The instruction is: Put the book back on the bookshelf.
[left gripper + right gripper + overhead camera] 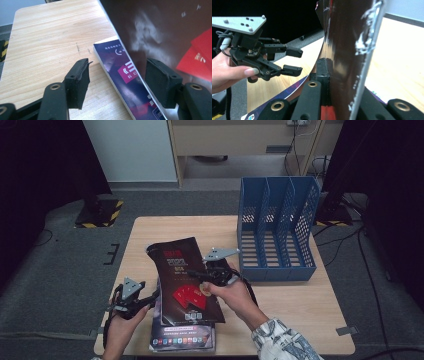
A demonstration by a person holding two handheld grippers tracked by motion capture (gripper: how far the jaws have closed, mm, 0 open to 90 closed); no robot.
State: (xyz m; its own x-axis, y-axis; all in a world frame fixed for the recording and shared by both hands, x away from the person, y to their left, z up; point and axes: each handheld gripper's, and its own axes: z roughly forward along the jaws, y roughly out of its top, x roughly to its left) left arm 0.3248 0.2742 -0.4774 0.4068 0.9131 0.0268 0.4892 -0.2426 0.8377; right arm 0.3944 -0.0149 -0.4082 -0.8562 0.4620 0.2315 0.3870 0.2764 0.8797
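Magazine [181,276] — the dark-covered one with red cards printed on it — is pinched at its right edge by the right gripper [206,276], jaws clamped tight on the cover, and it's lifted and tilted above a second magazine [182,338] that lies flat at the near edge of the table [300,305]. In the right gripper view we see the glossy sheet standing almost on edge between the black pads, bowing a bit above the grip. The left gripper [150,296] sits at the mag's left side w/ jaws apart, gripping nothing; in its own view the dark cover runs just beside the right-hand pad [162,80] and the lower magazine's corner lies between the two pads.

We judge the step to be carrying the mag to the blue file rack [277,227], which stands well apart at the far right of the table. To do it well we'd keep the right grip firm, since a thin glossy cover can slip or curl. We'd steady the floppy free edge w/ the left gripper — a light pinch, not a tug. Then turn the mag upright before a slot, spine down, so it doesn't snag the dividers.
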